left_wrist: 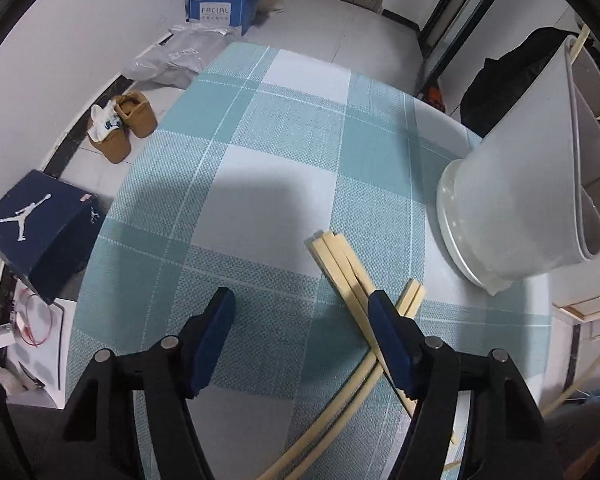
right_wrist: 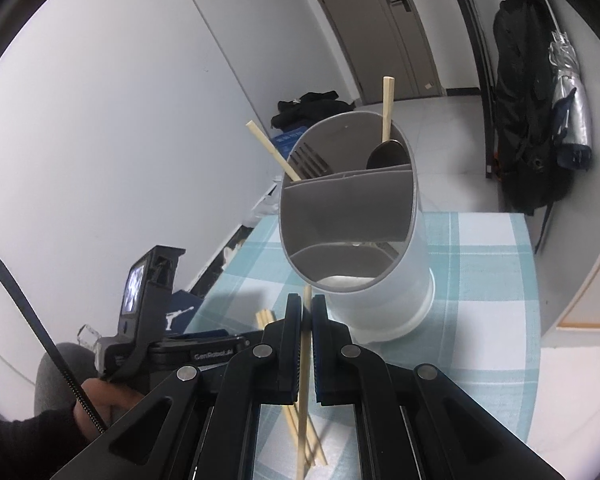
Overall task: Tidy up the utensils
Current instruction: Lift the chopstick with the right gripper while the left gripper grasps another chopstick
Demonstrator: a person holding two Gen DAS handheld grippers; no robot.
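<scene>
A grey divided utensil holder (right_wrist: 352, 236) stands on the checked tablecloth; it also shows at the right of the left wrist view (left_wrist: 512, 184). It holds a fork (right_wrist: 310, 160), a spoon (right_wrist: 386, 154) and two chopsticks (right_wrist: 388, 108). My right gripper (right_wrist: 307, 312) is shut on one chopstick (right_wrist: 303, 380), held just in front of the holder's rim. Several loose chopsticks (left_wrist: 340, 264) lie crossed on the cloth. My left gripper (left_wrist: 302, 304) is open above them, its right finger (left_wrist: 388, 332) over the pile.
The table (left_wrist: 260, 160) has a teal and white checked cloth. On the floor to the left are a navy shoe box (left_wrist: 36, 224), brown shoes (left_wrist: 128, 124) and a blue carton (left_wrist: 220, 0). A black backpack (right_wrist: 528, 120) hangs right.
</scene>
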